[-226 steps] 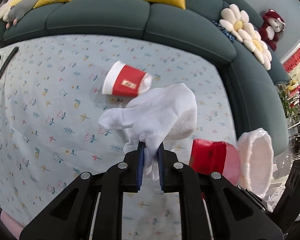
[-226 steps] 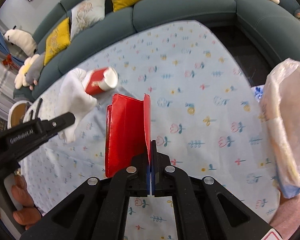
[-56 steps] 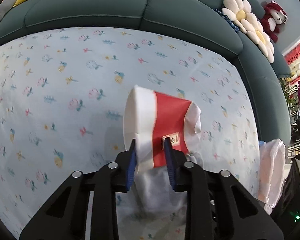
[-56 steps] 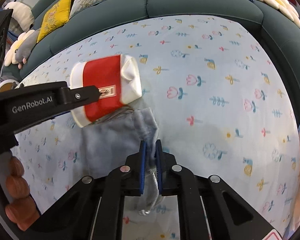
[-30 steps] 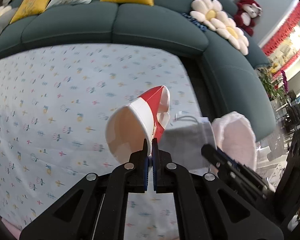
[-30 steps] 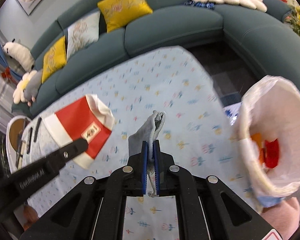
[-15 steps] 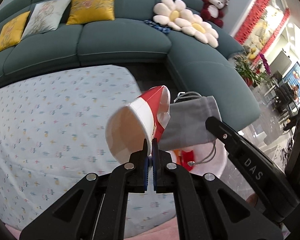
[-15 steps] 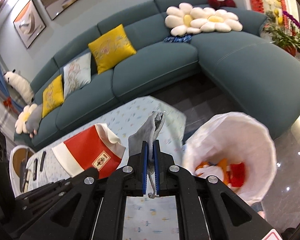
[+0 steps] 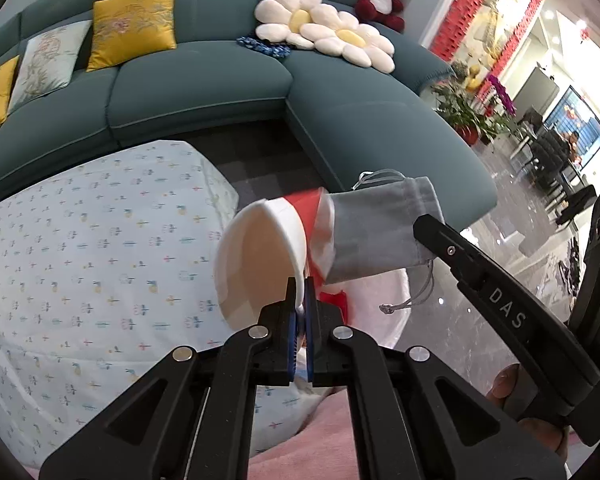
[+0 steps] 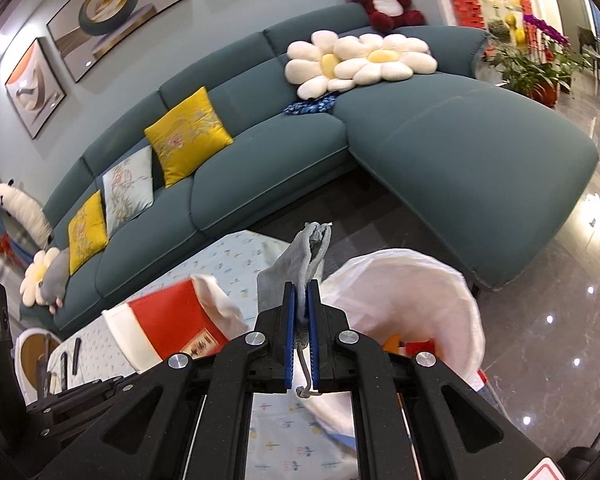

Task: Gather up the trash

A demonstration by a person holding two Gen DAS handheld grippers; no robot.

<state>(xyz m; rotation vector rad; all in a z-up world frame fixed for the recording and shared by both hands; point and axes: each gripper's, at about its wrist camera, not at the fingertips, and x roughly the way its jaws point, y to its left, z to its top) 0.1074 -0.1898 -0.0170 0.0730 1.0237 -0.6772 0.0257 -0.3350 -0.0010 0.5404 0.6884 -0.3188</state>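
Observation:
My left gripper (image 9: 300,284) is shut on the rim of a crushed red and white paper cup (image 9: 260,256), held in the air past the table edge; the cup also shows in the right wrist view (image 10: 172,328). My right gripper (image 10: 300,292) is shut on a grey drawstring pouch (image 10: 296,264), which hangs beside the cup (image 9: 380,232). A bin lined with a white bag (image 10: 412,292) stands just below and right of both, with red and orange trash (image 10: 416,346) inside. In the left wrist view the bin (image 9: 376,312) is mostly hidden behind cup and pouch.
The table with a floral cloth (image 9: 80,248) lies to the left. A teal corner sofa (image 10: 440,144) with yellow cushions and flower pillows curves behind. Glossy floor (image 10: 560,320) lies right of the bin. Remotes (image 10: 68,356) lie at the table's far end.
Both grippers have carried the cup and the pouch up and right, off the table, over the bin. Both stay shut on their loads.

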